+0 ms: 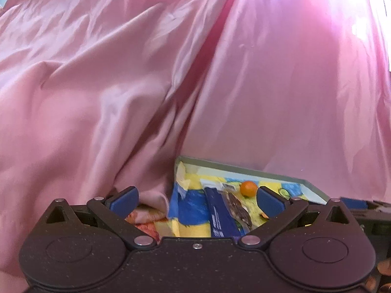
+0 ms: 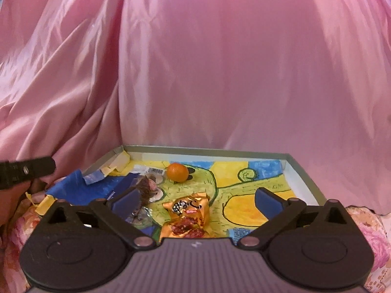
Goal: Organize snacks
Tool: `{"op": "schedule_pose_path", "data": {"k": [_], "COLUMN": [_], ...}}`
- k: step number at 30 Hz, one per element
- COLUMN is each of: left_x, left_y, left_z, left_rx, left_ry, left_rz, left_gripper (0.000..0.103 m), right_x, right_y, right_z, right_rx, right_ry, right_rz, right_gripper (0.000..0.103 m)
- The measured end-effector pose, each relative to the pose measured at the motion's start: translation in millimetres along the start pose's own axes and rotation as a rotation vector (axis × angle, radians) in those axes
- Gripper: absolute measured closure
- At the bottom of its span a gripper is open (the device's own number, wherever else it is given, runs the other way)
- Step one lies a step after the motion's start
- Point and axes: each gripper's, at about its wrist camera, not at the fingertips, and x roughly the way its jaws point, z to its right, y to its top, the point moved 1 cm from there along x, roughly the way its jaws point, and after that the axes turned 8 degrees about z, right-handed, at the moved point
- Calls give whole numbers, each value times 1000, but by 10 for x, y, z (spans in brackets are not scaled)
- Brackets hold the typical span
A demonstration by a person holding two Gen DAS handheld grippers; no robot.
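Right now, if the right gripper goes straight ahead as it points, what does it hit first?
Probably the gold snack packet, lying on the tray between the open right gripper fingers. The orange sits farther back; depth is uncertain.

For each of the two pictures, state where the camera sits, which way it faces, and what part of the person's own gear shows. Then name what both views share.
Left wrist view: sits on the left gripper, facing forward and slightly down at the tray's left corner and the pink cloth; its own open jaws show.
Right wrist view: sits on the right gripper, facing squarely into the tray; its open jaws show, with the left gripper's tip at the left edge.
Shared: the tray, the orange, the blue packet, the cloth.
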Motion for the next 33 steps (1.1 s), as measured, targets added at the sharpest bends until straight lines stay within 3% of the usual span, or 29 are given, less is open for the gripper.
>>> {"op": "schedule_pose_path", "data": {"k": [10, 16, 33], "left_x": [-134, -214, -513], "left_y": [-42, -114, -318], "left_z": [-30, -43, 9], "left_rx": [10, 15, 27], "left_ry": [-35, -29, -18], "left_rz": [-7, -33, -102], "left_gripper": [1, 1, 1], "right_x": [-121, -234, -726], "right_y": [16, -49, -258], "right_z": [-84, -53, 68], "right_rx": [4, 29, -33], "right_ry": [-53, -95, -66], "right_rz": [45, 28, -49], "right_gripper": [0, 0, 0]}}
